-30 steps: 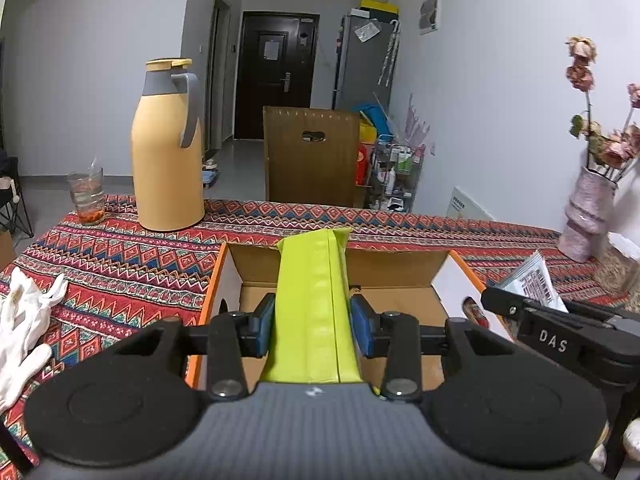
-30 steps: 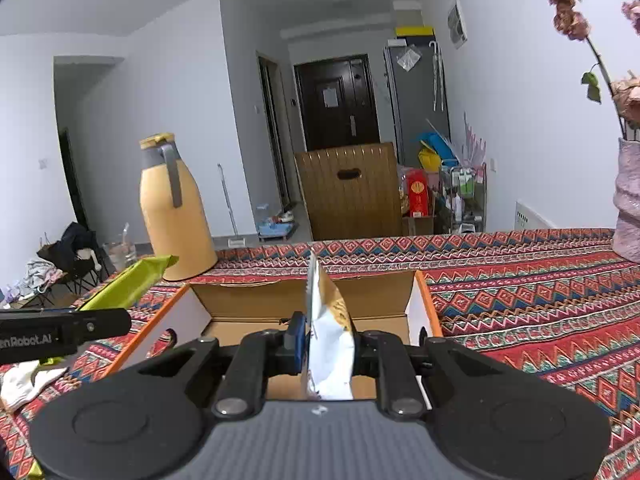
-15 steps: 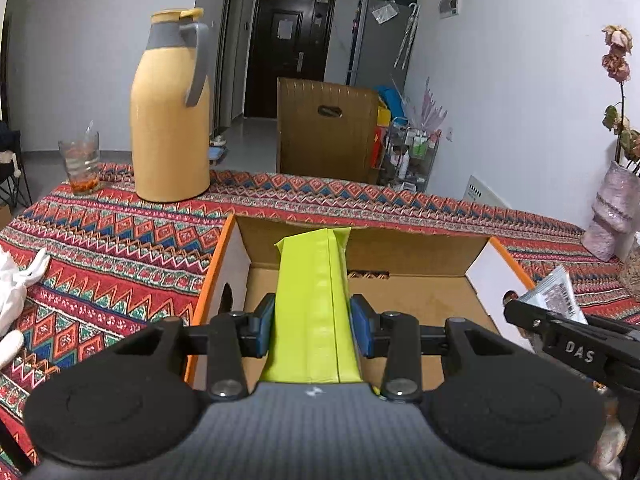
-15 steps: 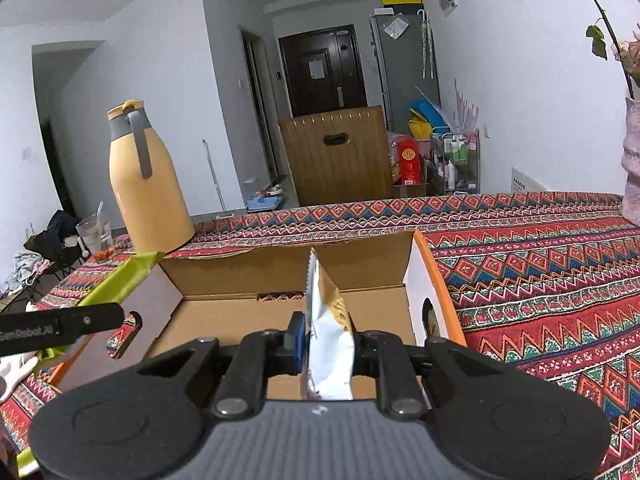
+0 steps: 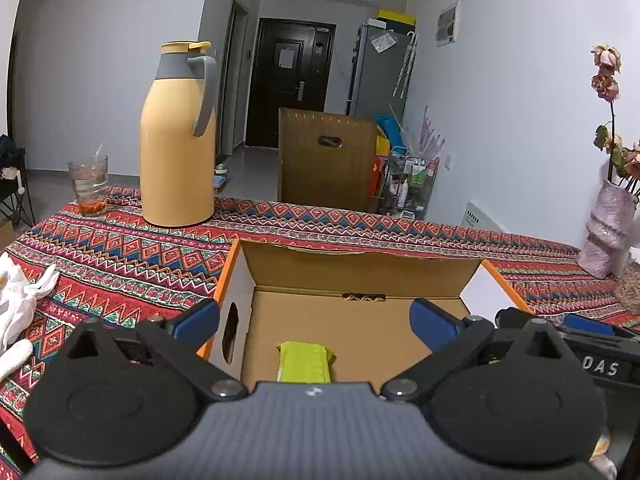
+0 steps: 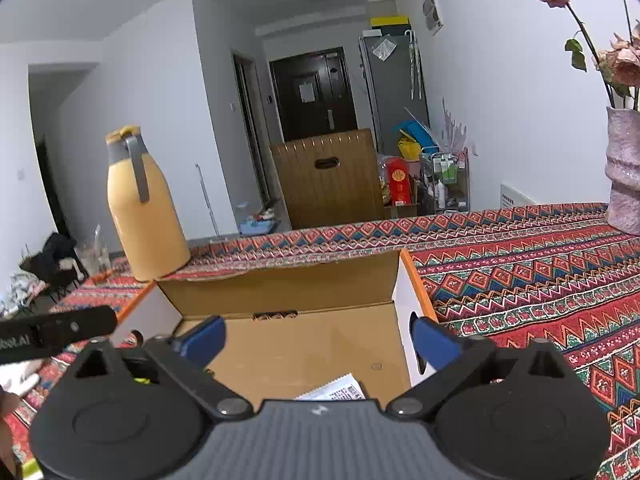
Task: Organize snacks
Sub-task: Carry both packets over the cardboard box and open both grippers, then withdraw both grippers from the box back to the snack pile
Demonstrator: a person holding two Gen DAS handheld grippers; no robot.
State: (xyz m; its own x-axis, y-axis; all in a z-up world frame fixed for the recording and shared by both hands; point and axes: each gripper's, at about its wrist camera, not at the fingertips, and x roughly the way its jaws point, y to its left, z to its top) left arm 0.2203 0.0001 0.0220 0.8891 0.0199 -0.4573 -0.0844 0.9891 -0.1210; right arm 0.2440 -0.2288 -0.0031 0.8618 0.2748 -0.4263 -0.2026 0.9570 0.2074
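Both packets have dropped: the left gripper (image 5: 314,316) and right gripper (image 6: 318,340) have just sprung wide, empty, angled down over the cardboard box (image 5: 360,268). Green snack packet (image 5: 306,366) and white snack packet (image 6: 336,390) lie inside.

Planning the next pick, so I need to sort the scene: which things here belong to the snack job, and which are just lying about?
Job:
- box
- green pack, in the box
- white pack, in the box
- left gripper and right gripper, both just opened, nothing held

Lying about:
- flask
- glass
- vase
- white gloves
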